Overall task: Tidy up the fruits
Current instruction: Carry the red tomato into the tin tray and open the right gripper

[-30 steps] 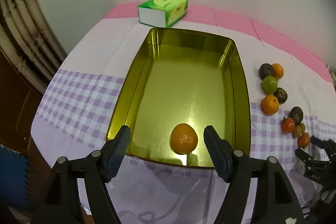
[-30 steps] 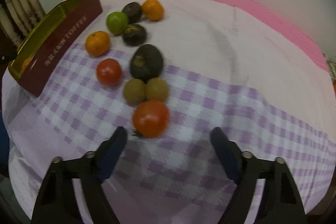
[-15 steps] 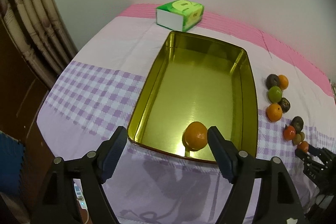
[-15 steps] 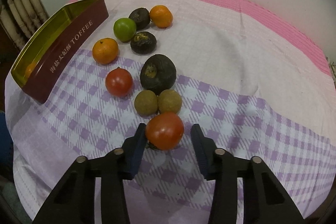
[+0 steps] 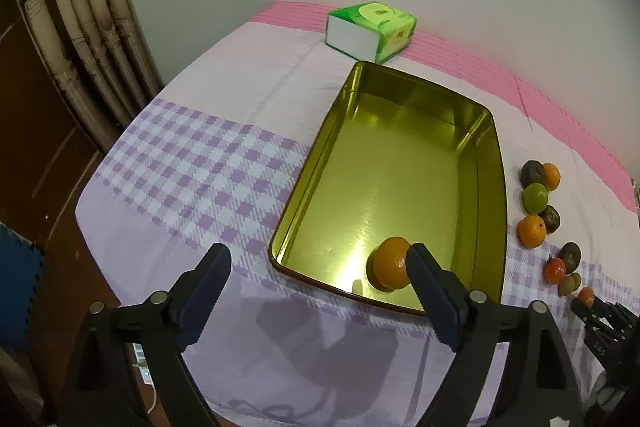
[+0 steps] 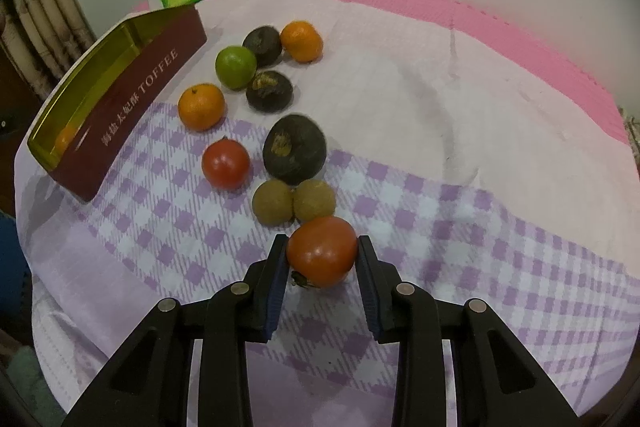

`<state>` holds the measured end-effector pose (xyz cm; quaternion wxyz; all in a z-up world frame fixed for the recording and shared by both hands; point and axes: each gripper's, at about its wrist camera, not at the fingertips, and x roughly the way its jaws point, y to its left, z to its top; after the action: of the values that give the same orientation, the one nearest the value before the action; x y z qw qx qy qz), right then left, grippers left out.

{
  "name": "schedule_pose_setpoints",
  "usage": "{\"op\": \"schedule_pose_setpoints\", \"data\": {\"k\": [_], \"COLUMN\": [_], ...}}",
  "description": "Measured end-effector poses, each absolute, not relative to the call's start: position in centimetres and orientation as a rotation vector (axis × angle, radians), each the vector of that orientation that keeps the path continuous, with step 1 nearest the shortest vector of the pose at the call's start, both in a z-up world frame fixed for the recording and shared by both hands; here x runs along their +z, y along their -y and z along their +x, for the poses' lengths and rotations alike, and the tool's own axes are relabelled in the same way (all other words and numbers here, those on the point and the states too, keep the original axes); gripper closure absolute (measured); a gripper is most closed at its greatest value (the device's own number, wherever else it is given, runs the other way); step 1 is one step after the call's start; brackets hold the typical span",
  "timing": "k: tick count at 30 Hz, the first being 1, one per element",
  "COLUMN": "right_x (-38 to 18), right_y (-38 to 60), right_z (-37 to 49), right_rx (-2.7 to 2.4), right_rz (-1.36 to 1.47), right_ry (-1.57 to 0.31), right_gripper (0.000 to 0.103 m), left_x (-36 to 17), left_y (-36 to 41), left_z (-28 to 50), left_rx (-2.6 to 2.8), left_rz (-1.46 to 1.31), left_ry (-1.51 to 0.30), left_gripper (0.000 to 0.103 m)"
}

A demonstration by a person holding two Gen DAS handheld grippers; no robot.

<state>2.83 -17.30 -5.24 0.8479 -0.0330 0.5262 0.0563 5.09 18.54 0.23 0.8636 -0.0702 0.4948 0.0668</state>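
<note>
A gold tin [image 5: 316, 155] lies on the checked cloth, with one orange [image 5: 390, 263] resting inside near its front edge. My left gripper [image 5: 316, 277] hovers above that front edge, its jaws still opening with nothing between them. In the right wrist view my right gripper [image 6: 322, 259] is shut on a red tomato [image 6: 322, 251], both pads pressing its sides. Beyond it lie two small brown fruits [image 6: 294, 202], a dark avocado [image 6: 295, 149], another tomato [image 6: 225, 164], two oranges [image 6: 201, 107], a lime [image 6: 235, 67] and two dark fruits [image 6: 269, 90]. The tin [image 6: 132, 99] sits at left.
A green tissue box [image 5: 370, 31] stands behind the tin near the pink strip along the wall. Curtains [image 5: 80, 27] and dark wood furniture border the table's left side. The right gripper [image 5: 596, 311] shows at the lower right of the left wrist view.
My right gripper closed on the nearest tomato and lifted a little. My left gripper drew back and left from the orange in the tin, and its jaws spread wider.
</note>
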Motion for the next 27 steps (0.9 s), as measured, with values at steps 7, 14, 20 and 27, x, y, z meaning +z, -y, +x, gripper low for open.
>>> {"op": "schedule_pose_setpoints", "data": {"k": [7, 14, 20, 27], "right_x": [-1.1, 1.5, 1.0, -1.3], "right_y": [14.0, 5.3, -2.0, -6.3], "right_z": [4.1, 6.4, 7.5, 9.5], "right_rx": [0.21, 0.418, 0.531, 0.566], "right_rz": [-0.094, -0.133, -0.219, -0.289], "right_ry": [-1.036, -0.999, -0.998, -1.045], "right_gripper": [0.069, 0.069, 0.069, 0.069], "left_x": [0.8, 1.0, 0.8, 0.3], "left_y": [-20.7, -24.1, -25.8, -26.2], "left_z": [5.1, 4.6, 4.5, 4.6], "left_rx": [0.187, 0.287, 0.358, 0.361], "left_rz": [-0.214, -0.304, -0.334, -0.346], "left_ry": [-1.016, -0.999, -0.987, -0.998], "left_gripper": [0.012, 0.011, 0.011, 0.01]}}
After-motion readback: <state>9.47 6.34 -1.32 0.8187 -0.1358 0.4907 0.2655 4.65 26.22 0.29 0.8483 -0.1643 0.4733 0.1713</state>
